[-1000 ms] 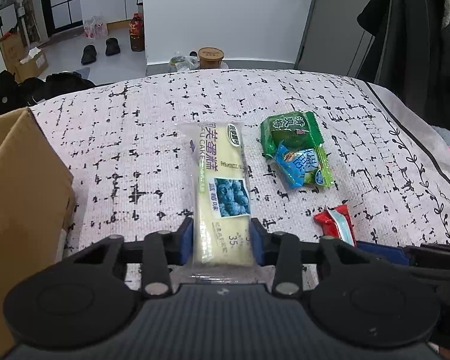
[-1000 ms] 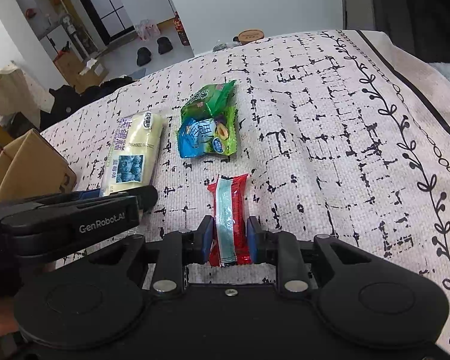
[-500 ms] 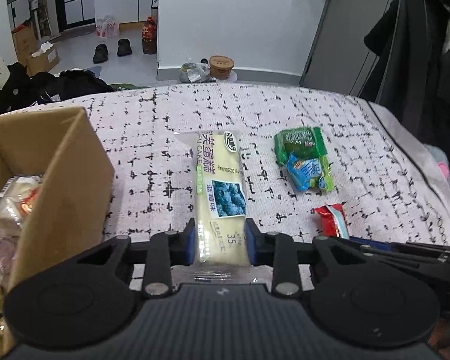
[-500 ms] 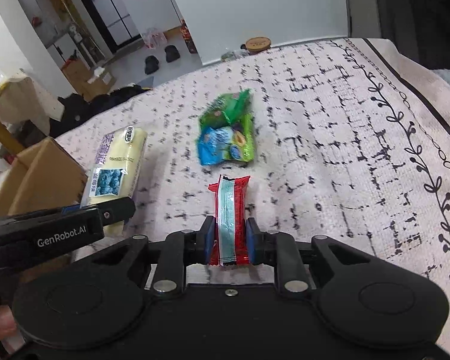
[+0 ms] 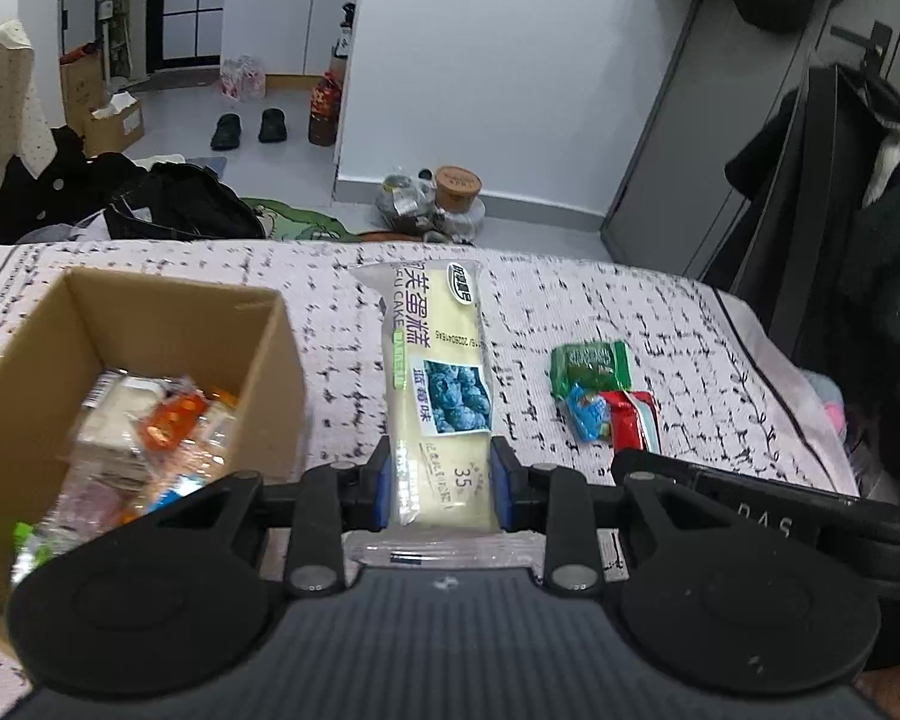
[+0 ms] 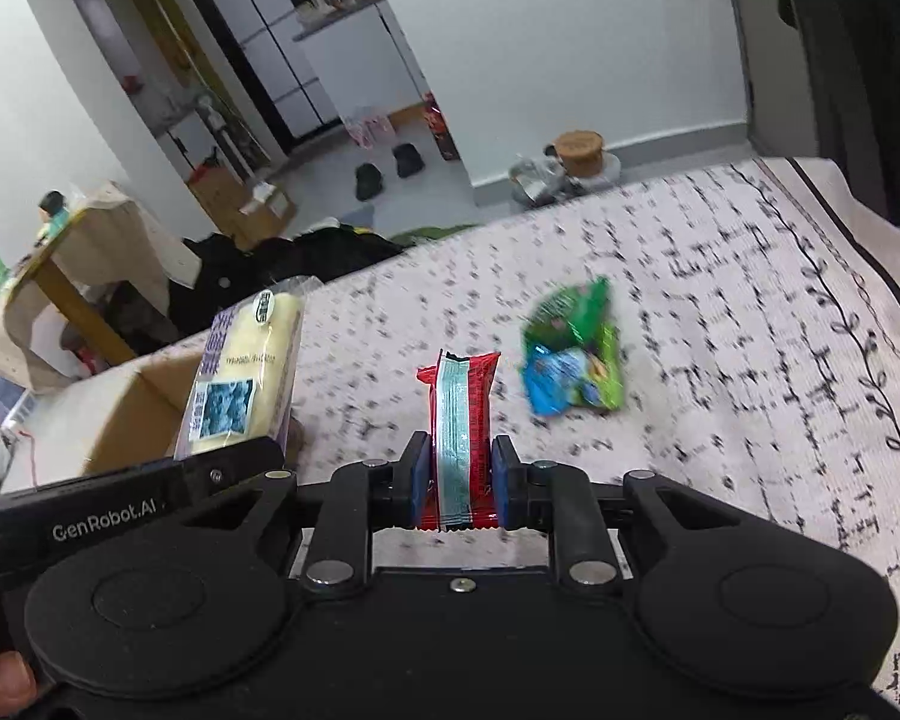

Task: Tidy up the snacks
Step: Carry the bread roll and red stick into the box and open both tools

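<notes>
My left tongs [image 5: 440,489] pinched the near end of the pale cake packet [image 5: 435,384]; their jaws had just closed a little more on it. To their left stood the cardboard box [image 5: 270,348] with snacks. My right tongs [image 6: 461,483] pinched the red snack bar [image 6: 459,414]. The green packets [image 6: 573,360] lay ahead, right of it, on the cloth [image 6: 750,300].

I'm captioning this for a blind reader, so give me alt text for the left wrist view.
The left gripper has its jaws shut on a long pale cake packet with a blueberry picture, held above a patterned cloth. At left an open cardboard box holds wrapped snacks; at right lie green and blue packets.
</notes>
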